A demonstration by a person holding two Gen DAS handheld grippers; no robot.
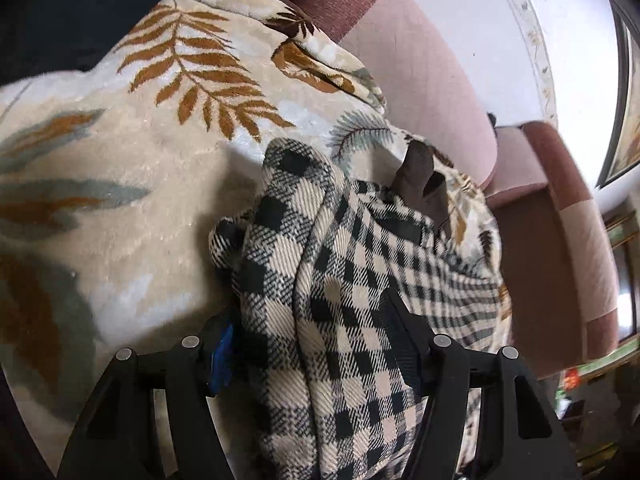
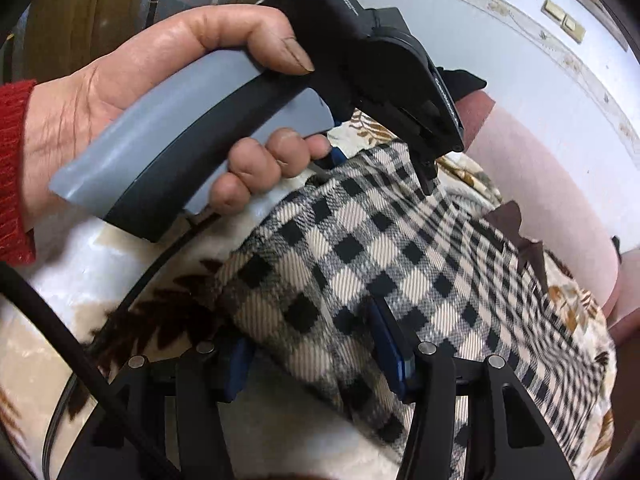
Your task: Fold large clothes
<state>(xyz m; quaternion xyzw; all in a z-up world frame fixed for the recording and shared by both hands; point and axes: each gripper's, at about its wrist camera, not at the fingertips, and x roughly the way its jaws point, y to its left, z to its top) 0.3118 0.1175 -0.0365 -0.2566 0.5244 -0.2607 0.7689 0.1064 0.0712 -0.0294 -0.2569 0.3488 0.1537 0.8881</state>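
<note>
A black, white and beige checked garment (image 1: pixel 340 280) lies bunched on a cream leaf-patterned blanket (image 1: pixel 120 160). My left gripper (image 1: pixel 308 344) is shut on a thick fold of the checked garment, cloth filling the gap between its fingers. In the right wrist view my right gripper (image 2: pixel 316 356) is shut on another fold of the same garment (image 2: pixel 360 248). The other gripper's body (image 2: pixel 360 60), held by a hand (image 2: pixel 140 72) in a red sleeve, sits just above the garment, its tips on the cloth.
A pink and maroon sofa back (image 1: pixel 420 72) and armrest (image 1: pixel 560 240) stand behind the blanket. A white wall (image 1: pixel 500 8) rises behind. A dark brown cloth piece (image 1: pixel 420 176) lies by the garment's far edge. A black cable (image 2: pixel 60 328) runs at lower left.
</note>
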